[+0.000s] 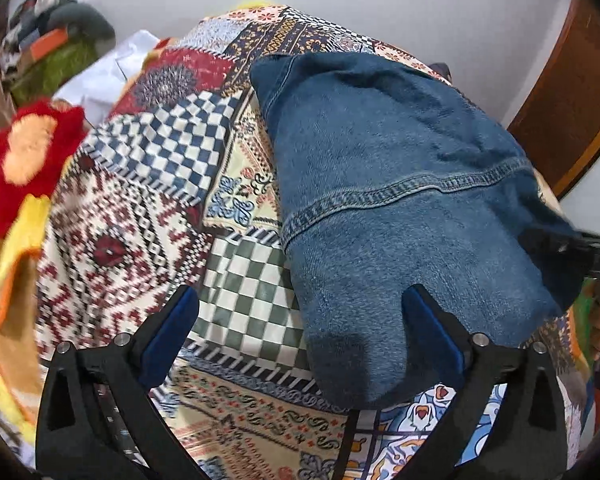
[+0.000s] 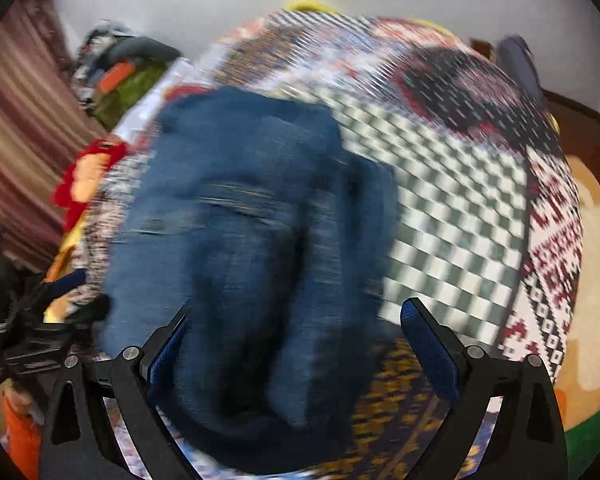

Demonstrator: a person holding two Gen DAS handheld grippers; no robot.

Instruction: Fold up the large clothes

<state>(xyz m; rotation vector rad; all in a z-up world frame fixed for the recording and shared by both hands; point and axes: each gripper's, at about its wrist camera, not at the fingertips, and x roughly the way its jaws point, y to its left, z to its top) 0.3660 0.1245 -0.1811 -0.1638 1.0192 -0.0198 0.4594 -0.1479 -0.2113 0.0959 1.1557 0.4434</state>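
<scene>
Folded denim garment [image 1: 400, 200] runs 12-to-6 o'clock, at 1 o'clock from the left gripper [image 1: 300, 312]; both fingers wide, holding nothing

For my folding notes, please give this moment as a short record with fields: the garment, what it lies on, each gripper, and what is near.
garment: blue denim garment, folded over, a stitched seam across it
surface: patchwork bedspread
left gripper: jaws wide open, nothing between the pads
right gripper: jaws wide open over the denim, not pressing it; view blurred
nearby: red plush toy beside the bedspread
</scene>
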